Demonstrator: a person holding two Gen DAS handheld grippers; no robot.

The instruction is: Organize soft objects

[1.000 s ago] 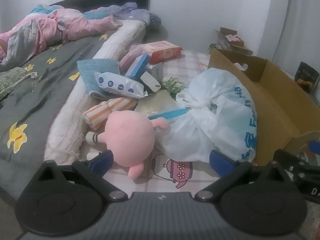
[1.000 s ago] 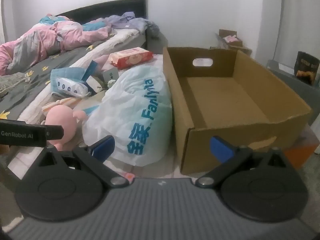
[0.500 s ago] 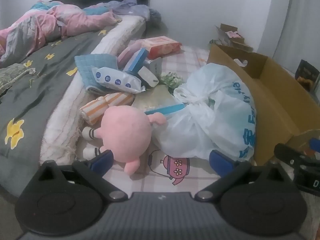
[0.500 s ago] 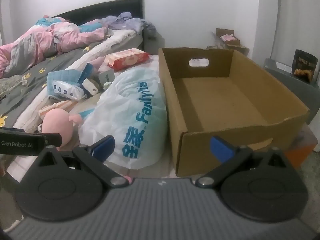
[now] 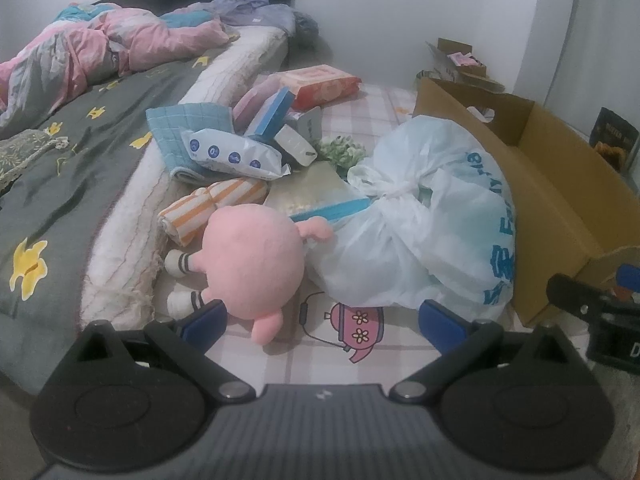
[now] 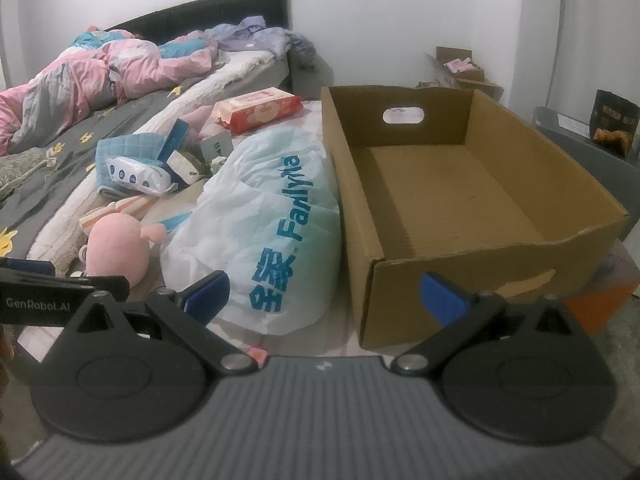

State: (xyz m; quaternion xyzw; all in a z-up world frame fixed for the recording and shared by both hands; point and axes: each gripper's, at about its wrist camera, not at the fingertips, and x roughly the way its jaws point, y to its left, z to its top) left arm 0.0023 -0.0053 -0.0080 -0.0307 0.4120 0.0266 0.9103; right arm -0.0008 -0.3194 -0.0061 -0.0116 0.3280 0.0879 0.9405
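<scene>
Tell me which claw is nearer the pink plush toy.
Left. The left claw is open right at the pink plush toy, one finger beside its lower edge. The right claw sits farther off, facing the white bag and cardboard box.

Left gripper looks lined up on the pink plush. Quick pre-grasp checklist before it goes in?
1. Left gripper open, nothing between its fingers: ok.
2. Pink plush toy within the finger span: not ok, it sits off toward the left finger; only its lower part is between them.
3. Plush free of clutter: not ok, the white plastic bag presses against it and the striped cloth roll touches its far side.
4. Cardboard box empty and open-topped for the drop: ok.
5. Right gripper open and idle: ok.
6. Path to the box clear: cannot tell, the bag lies between plush and box.
</scene>
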